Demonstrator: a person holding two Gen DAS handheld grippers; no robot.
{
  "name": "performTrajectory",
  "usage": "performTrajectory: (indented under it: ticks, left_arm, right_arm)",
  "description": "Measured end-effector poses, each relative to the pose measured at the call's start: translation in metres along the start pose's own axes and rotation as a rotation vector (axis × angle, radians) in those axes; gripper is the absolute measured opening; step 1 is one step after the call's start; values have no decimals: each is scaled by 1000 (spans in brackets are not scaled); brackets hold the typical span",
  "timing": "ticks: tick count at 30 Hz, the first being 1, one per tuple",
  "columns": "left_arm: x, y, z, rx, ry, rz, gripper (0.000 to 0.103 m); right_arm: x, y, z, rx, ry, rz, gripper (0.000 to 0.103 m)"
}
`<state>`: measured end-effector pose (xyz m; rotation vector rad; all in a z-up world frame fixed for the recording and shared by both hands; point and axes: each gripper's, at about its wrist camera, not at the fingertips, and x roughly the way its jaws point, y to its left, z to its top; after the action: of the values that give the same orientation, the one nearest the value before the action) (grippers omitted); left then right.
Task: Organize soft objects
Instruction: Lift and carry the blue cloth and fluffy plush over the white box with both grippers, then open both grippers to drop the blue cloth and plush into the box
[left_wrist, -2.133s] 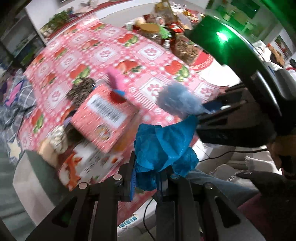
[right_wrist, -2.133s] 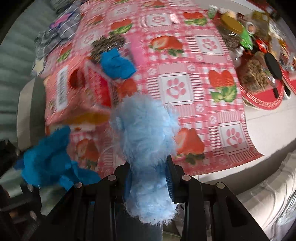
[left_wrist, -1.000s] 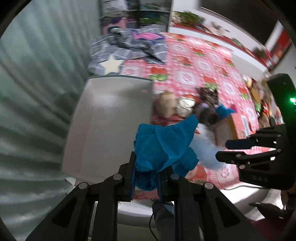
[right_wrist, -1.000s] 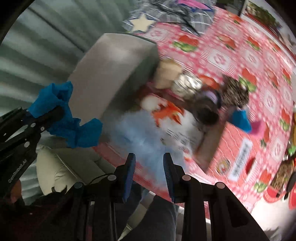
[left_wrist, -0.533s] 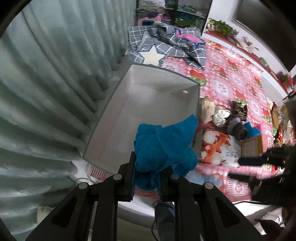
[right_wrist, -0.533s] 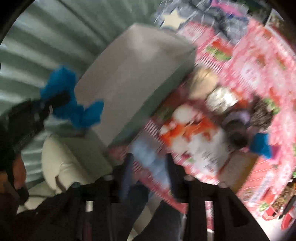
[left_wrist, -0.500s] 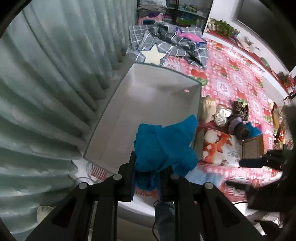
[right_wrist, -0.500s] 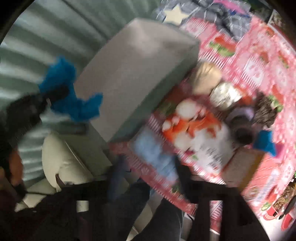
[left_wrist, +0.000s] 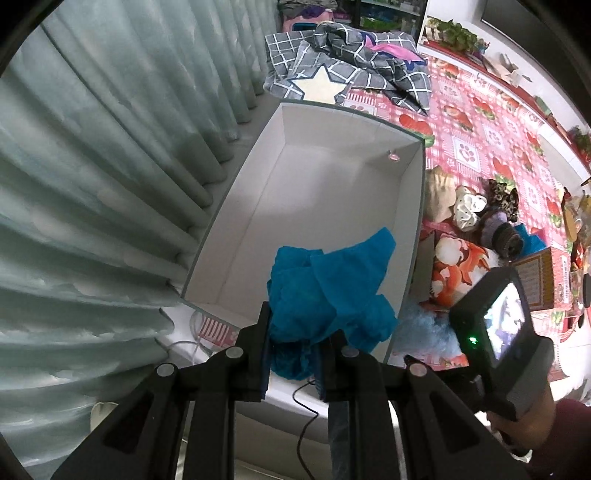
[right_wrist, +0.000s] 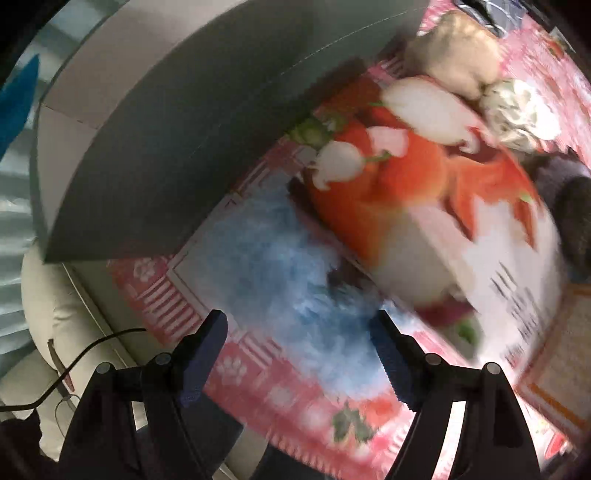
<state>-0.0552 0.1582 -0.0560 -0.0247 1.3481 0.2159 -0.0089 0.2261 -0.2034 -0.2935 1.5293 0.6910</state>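
My left gripper (left_wrist: 293, 354) is shut on a crumpled blue cloth (left_wrist: 328, 291) and holds it above the near end of an empty white box (left_wrist: 314, 206). A fluffy light-blue soft toy (right_wrist: 280, 280) lies on the red checked tablecloth (right_wrist: 155, 302) beside the box's grey outer wall (right_wrist: 177, 147). It also shows in the left wrist view (left_wrist: 428, 332). My right gripper (right_wrist: 299, 339) is open, its jaws wide apart just above the toy. The right wrist view is blurred.
A goldfish-print carton (left_wrist: 458, 273) lies right of the white box, also in the right wrist view (right_wrist: 443, 192). Beige, white and dark soft items (left_wrist: 469, 203) sit behind it. A checked grey cloth (left_wrist: 354, 70) lies at the far end. Curtains (left_wrist: 92, 166) hang at the left.
My right gripper opened wide and dropped close over the fluffy toy, which fell onto the tablecloth beside the box. My left gripper swung over the white box, still holding the blue cloth.
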Motion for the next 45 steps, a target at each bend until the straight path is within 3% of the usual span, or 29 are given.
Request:
performTrajectory:
  ticks: [3, 4, 5, 6, 8, 17, 26, 34, 45]
  left_arm:
    - [4, 0, 2, 1, 9, 13, 21]
    - [5, 0, 2, 1, 9, 17, 21]
    - [5, 1, 2, -2, 7, 20, 21]
    - [6, 2, 3, -6, 5, 21, 21]
    - [8, 5, 4, -17, 5, 22, 21]
    - [17, 17, 11, -71, -6, 28, 21]
    - [23, 29, 17, -120, -19, 28, 21]
    - [29, 44, 14, -164, 5, 29, 21]
    - [36, 44, 13, -164, 22, 26, 21]
  right_arm:
    - [10, 7, 4, -41, 6, -67, 76]
    - [10, 10, 3, -64, 5, -89, 62]
    - [8, 11, 3, -80, 1, -119, 39]
    - [5, 9, 2, -89, 0, -130, 33]
    - [-1, -9, 2, -14, 26, -2, 27]
    - [-68, -46, 1, 128, -34, 185, 27]
    - [-134, -39, 33, 81, -140, 237, 27]
    - [-139, 21, 86, 5, -174, 260, 27]
    - [-133, 32, 111, 2, -158, 278, 27]
